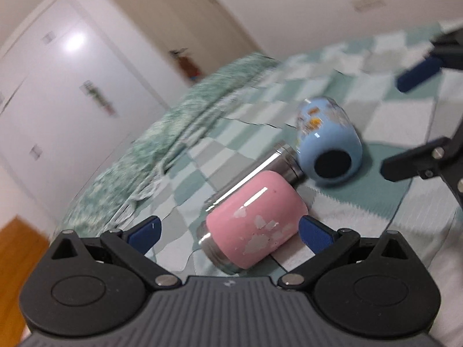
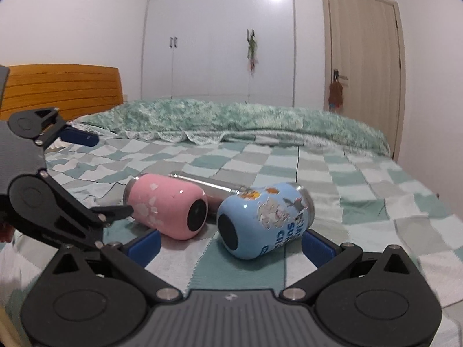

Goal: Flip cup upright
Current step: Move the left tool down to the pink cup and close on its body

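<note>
Three cups lie on their sides on the checked bedspread (image 2: 361, 179). A pink cup (image 1: 254, 225) with worn paint lies between the blue pads of my open left gripper (image 1: 231, 231), not clamped. A blue cartoon cup (image 2: 264, 222) lies between the blue pads of my open right gripper (image 2: 231, 244), its dark base toward the camera. A steel cup (image 2: 208, 183) lies behind both. The pink cup (image 2: 167, 206) sits left of the blue one. The blue cup also shows in the left wrist view (image 1: 328, 141). The left gripper also shows at the left of the right wrist view (image 2: 86, 173).
A rumpled green blanket (image 2: 246, 121) runs across the far side of the bed. A wooden headboard (image 2: 58, 89) stands at the left. White wardrobe doors (image 2: 220, 34) and a beige door (image 2: 364, 57) are behind. The bed edge falls away at the right.
</note>
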Motion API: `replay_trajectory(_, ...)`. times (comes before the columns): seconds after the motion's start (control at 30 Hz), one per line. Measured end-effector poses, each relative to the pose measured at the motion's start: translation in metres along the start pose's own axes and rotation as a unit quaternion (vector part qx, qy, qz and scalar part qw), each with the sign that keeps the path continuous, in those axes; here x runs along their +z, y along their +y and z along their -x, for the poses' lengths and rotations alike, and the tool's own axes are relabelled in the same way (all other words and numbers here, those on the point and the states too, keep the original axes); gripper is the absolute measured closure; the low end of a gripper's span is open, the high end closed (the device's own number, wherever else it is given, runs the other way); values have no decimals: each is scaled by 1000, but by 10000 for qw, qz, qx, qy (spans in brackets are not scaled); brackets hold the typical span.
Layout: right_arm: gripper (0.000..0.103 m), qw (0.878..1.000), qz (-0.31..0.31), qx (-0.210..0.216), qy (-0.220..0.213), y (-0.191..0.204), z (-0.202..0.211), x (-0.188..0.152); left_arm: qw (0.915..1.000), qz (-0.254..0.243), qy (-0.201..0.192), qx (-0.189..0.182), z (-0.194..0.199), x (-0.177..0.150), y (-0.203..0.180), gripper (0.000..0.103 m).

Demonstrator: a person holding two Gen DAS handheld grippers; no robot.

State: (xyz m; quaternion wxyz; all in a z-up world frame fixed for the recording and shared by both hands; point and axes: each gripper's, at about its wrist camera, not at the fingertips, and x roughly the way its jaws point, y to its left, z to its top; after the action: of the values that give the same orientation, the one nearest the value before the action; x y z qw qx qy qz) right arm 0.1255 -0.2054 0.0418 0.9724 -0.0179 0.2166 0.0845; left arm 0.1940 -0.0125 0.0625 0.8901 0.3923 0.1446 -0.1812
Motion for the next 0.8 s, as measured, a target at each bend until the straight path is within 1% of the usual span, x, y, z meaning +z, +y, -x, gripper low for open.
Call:
replay_trajectory(0.07, 0, 9998, -110, -124, 98, 7, -8, 0, 9987, -470, 25, -170, -13, 1, -2, 0)
replay_trajectory(0.17, 0, 9995, -154, -226, 183, 21, -20, -1, 9936, -1065, 52, -366, -32, -2, -4, 0)
replay_trajectory(0.3, 0, 9981, -252, -478, 302, 33, -41, -1, 9839, -1671, 94, -631, -57, -9, -4, 0)
replay_trajectory(0.4, 0, 9969, -363, -597, 366, 36, -50, -3, 9740, -2143, 78, -729, -75, -15, -7, 0)
replay_trajectory(0.53, 0, 9966, -357, -631, 390, 37, -56, -6, 9652, -2419, 130, -984, -98, -18, -10, 0)
replay_trajectory(0.6, 0, 9966, -386, -609, 406, 36, -59, -7, 9627, -2493, 153, -1045, -109, -21, -11, 0)
replay_trajectory(0.7, 0, 9962, -404, -610, 465, 36, -62, -8, 9633, -2438, 127, -1118, -120, -21, -10, 1)
replay_trajectory(0.73, 0, 9962, -407, -612, 477, 36, -64, -8, 9637, -2388, 115, -1185, -122, -21, -9, 8)
replay_trajectory(0.77, 0, 9962, -401, -603, 487, 36, -64, -8, 9644, -2333, 112, -1240, -122, -21, -8, 8)
replay_trajectory(0.8, 0, 9963, -398, -590, 486, 37, -64, -8, 9650, -2327, 85, -1205, -123, -20, -9, 9)
